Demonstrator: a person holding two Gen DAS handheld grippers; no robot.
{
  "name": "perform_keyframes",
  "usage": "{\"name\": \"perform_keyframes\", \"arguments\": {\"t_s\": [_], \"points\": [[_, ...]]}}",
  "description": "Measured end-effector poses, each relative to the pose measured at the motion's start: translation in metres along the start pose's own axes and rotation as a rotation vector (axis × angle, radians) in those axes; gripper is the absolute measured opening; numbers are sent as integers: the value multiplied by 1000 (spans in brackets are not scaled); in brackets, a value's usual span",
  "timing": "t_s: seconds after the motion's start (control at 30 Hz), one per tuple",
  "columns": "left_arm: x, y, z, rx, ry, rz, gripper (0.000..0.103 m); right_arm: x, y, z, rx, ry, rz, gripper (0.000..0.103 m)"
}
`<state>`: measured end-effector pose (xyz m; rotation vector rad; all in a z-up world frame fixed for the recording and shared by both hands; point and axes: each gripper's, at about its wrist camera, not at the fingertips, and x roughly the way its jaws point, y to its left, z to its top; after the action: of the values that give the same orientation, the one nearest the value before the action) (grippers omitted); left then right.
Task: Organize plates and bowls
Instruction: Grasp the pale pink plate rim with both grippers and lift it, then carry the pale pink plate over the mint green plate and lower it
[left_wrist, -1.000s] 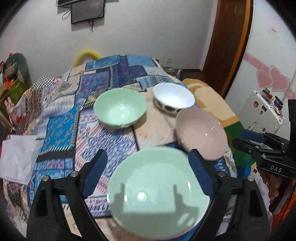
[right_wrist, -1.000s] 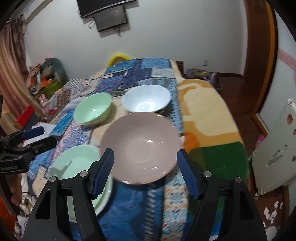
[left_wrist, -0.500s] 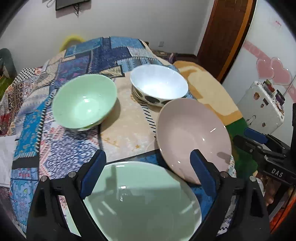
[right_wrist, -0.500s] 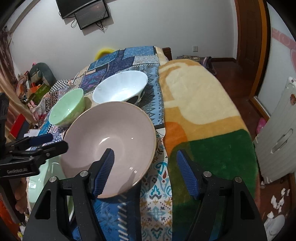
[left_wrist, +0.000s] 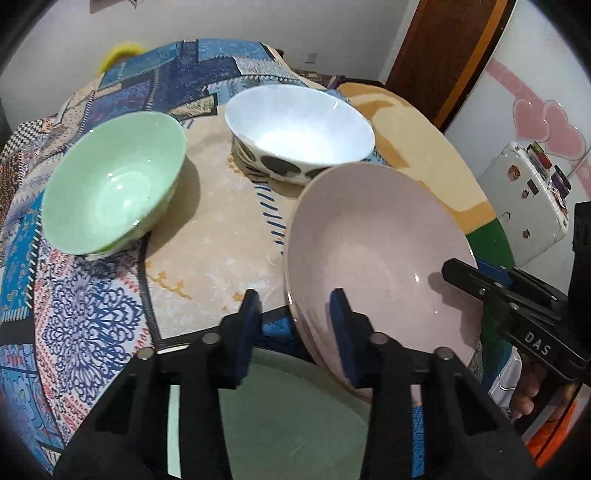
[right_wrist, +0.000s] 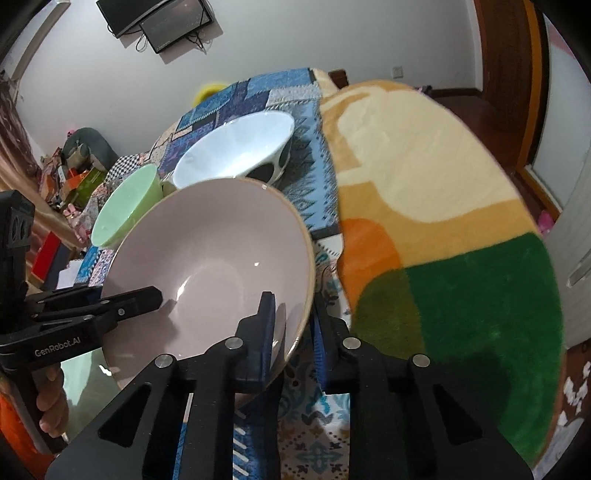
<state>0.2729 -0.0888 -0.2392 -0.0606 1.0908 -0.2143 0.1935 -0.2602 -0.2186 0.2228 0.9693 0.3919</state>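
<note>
Here, two handheld grippers close in on a pink plate (right_wrist: 210, 258) amid dishes set out on a patterned blanket (left_wrist: 85, 317).

The right gripper (right_wrist: 293, 332) pinches the plate's near rim, one pad inside the dish and one outside, and the plate sits tilted. The left gripper (left_wrist: 293, 325) has its jaws drawn partly together; whether they grip the plate's left rim cannot be told. A pale green plate (left_wrist: 295, 417) lies nearest, below that gripper. Farther off stand a green bowl (left_wrist: 110, 184) on the left and a white bowl (left_wrist: 299, 125) with dark spots on the right, close but apart. The step in hand looks like lifting the pink plate for stacking; next, likely, carry it level over the green plate and lower it gently.
</note>
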Motion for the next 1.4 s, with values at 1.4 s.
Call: {"name": "perform_keyframes", "arguments": {"t_s": [1.4], "points": [[-118,21,-36,-14,-141,-21,18,-65,112,3,-156,-143,1,16]]}}
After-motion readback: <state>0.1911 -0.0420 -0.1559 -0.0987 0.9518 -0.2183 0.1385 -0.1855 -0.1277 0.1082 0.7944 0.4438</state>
